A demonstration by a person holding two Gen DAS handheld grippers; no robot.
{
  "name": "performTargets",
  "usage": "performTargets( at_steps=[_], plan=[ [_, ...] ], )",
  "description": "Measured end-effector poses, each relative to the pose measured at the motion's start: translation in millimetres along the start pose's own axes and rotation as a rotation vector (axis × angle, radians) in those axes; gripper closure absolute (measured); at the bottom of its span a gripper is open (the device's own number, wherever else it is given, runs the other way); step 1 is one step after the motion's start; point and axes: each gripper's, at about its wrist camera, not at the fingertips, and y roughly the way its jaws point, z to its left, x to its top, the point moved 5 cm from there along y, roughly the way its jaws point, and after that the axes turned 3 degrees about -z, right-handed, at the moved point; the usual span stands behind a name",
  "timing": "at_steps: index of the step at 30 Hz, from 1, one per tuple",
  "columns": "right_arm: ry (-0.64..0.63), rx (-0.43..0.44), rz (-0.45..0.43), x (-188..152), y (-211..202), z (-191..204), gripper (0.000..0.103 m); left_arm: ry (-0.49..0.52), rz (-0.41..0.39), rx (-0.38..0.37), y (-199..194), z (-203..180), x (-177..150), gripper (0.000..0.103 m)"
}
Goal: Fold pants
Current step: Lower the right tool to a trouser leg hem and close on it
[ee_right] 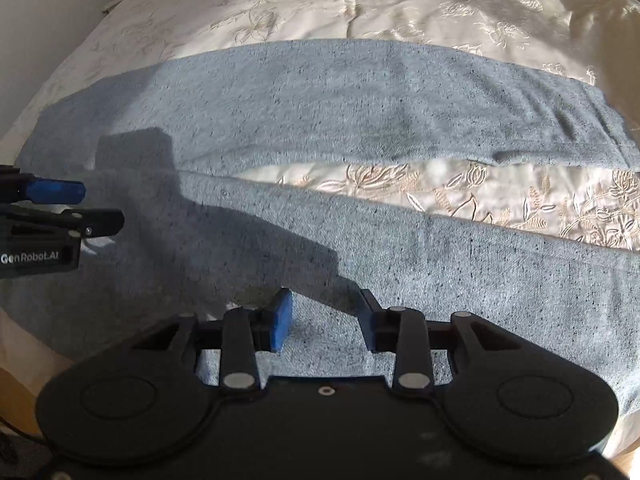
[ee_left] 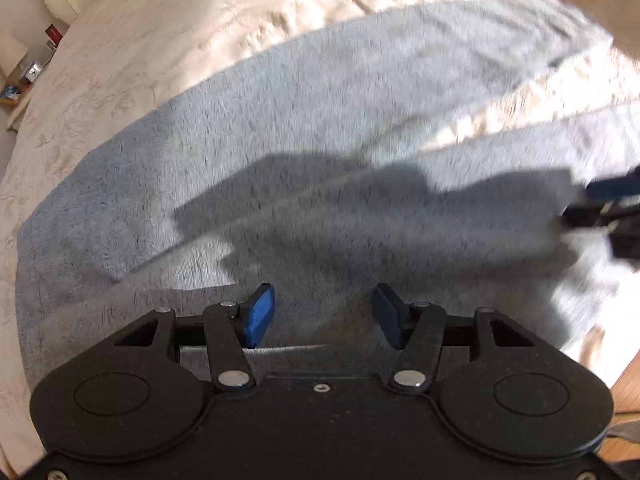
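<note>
Light blue-grey pants [ee_right: 360, 96] lie flat on the bed with both legs spread apart, a strip of bedspread showing between them. In the left wrist view the same pants [ee_left: 280, 128] fill the middle, blurred by motion. My left gripper [ee_left: 323, 312] hovers over the near part of the pants with its blue pads apart and nothing between them. It also shows at the left edge of the right wrist view as the left gripper [ee_right: 76, 204]. My right gripper [ee_right: 326, 318] stands open above the near leg, holding nothing. The right gripper [ee_left: 608, 200] appears at the right edge of the left view.
A cream embroidered bedspread [ee_right: 360, 0] covers the bed. A nightstand with a clock [ee_left: 32, 74] and small items stands at the far left. Wooden floor [ee_left: 624, 384] shows past the bed's near right corner. Gripper shadows fall across the pants.
</note>
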Motion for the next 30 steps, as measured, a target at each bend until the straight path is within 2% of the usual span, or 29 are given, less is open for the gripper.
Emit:
performTargets(
  at_steps=[2,3,5,10,14,17,20,26,30],
  plan=[
    [0.025,-0.064,0.011,-9.2,5.3,-26.6,0.068,0.016,0.051,0.048,14.6,5.3,-14.7,0.039],
    [0.050,-0.095,0.017,-13.2,6.4,-43.5,0.068,-0.003,0.048,0.050,16.3,11.8,-20.6,0.033],
    [0.079,-0.173,0.025,-19.7,6.8,-79.7,0.068,-0.047,0.055,0.064,17.9,26.3,-25.7,0.028],
    [0.102,-0.316,0.011,-28.8,-3.7,-145.9,0.069,-0.111,0.097,0.117,22.4,47.7,-34.4,0.028],
    [0.218,-0.409,0.005,-38.7,-25.9,-184.9,0.069,-0.115,0.103,0.186,17.9,44.6,-37.2,0.029],
    [0.382,-0.384,-0.068,-55.9,-59.6,-204.9,0.066,-0.130,0.104,0.212,7.0,35.0,-42.0,0.033],
    [0.510,-0.338,-0.111,-86.3,-85.0,-206.6,0.064,-0.155,0.100,0.213,-1.1,24.9,-48.5,0.036],
    [0.635,-0.247,-0.151,-141.8,-101.0,-200.1,0.062,-0.179,0.119,0.225,-15.9,5.4,-63.6,0.036],
    [0.684,-0.209,-0.164,-152.2,-90.4,-207.3,0.062,-0.183,0.129,0.237,-23.2,-2.6,-69.1,0.036]
  ],
)
